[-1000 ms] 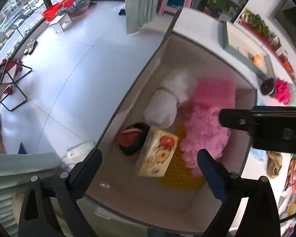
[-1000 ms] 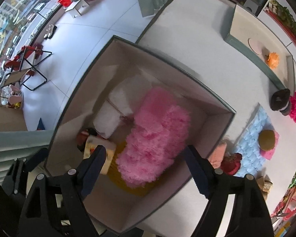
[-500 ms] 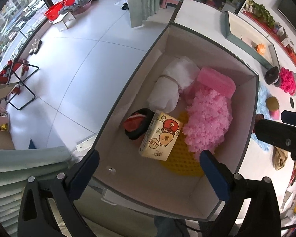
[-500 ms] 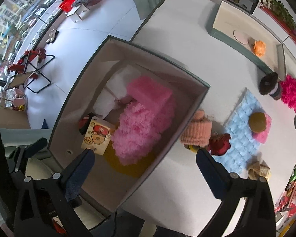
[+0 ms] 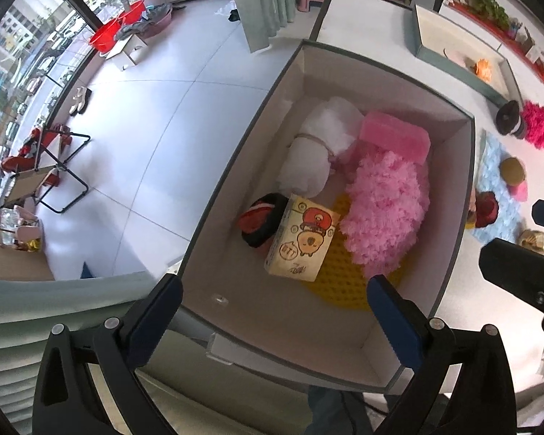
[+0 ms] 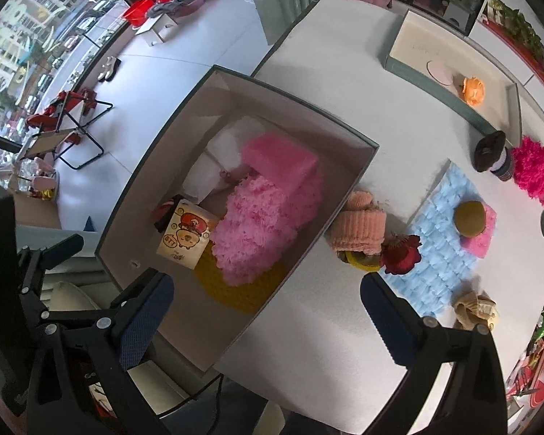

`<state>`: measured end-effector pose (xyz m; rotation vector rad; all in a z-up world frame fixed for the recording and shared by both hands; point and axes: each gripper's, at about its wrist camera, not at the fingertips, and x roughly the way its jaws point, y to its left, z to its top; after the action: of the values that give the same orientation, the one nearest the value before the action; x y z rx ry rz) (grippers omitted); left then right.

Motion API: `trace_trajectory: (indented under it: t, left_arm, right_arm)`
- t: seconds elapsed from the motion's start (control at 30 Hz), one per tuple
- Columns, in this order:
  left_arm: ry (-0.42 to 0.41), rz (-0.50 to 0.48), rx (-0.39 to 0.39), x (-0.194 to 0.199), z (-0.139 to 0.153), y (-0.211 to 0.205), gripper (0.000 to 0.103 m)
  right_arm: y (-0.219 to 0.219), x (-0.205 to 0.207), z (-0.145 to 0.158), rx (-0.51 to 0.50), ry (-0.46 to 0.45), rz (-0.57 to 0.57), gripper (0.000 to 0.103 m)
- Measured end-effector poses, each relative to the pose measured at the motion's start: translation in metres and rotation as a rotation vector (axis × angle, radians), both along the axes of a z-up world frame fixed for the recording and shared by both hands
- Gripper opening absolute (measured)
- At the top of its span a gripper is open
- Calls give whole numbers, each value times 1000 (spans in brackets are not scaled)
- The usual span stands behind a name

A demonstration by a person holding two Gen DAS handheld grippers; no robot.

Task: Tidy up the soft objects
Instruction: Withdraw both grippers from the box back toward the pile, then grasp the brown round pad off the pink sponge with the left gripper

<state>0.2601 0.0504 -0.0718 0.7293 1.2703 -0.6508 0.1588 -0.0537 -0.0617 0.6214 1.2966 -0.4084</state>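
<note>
Since a second ago both claws have drawn up and away from the storage box (image 6: 348, 166), and our right claw (image 6: 268, 311) has just been opening, with nothing between its pads; it now stands wide over the box's near corner and the bare worktop (image 6: 319, 83); the fluffy pink piece (image 6: 254, 228) lies inside the box against the pink sponge block (image 6: 279, 161), beside the cartoon-printed pack (image 6: 183, 235), a white bundle (image 5: 308, 159) and a yellow mat (image 5: 341, 275) beneath; our left claw (image 5: 272, 311) is likewise wide and empty above the box's near end; what we judge left to sort lies outside, to the right of the box: a peach knitted piece (image 6: 359, 224) touching the box wall, a dark red flower (image 6: 399, 252) just beside it, a blue quilted mat (image 6: 439, 253) carrying a brown ball (image 6: 469, 217), a tan scrap (image 6: 473, 310), and a magenta pompom (image 6: 533, 170) farther off; the peach piece sits ahead and slightly right of the right claw, its long axis roughly along the box wall, so the right hand is clearly the nearer; we would likely reach forward with that one, the left having the whole box between it and these things.
</note>
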Motion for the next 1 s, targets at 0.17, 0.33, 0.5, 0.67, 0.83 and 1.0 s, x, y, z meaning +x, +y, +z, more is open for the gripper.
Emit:
trace_trajectory:
  t: [0.17, 0.33, 0.5, 0.67, 0.83, 1.0]
  left_arm:
    - [-10, -42, 13, -17, 4, -13, 102]
    - [-1, -124, -3, -47, 11, -40, 102]
    - [62, -225, -49, -88, 17, -71, 102]
    - [193, -273, -73, -129, 8, -105, 102]
    - [296, -243, -30, -158, -28, -139, 102]
    - [365, -117, -20, -161, -53, -154, 102]
  right_arm:
    - [-9, -28, -8, 36, -8, -46, 103]
    - [-35, -80, -18, 55, 9, -160, 103]
    - [-63, -147, -37, 55, 61, -301, 103]
    - [-83, -208, -56, 46, 127, -401, 103]
    - [-97, -257, -73, 61, 173, -472, 103]
    - [-104, -269, -79, 18, 170, -430, 103]
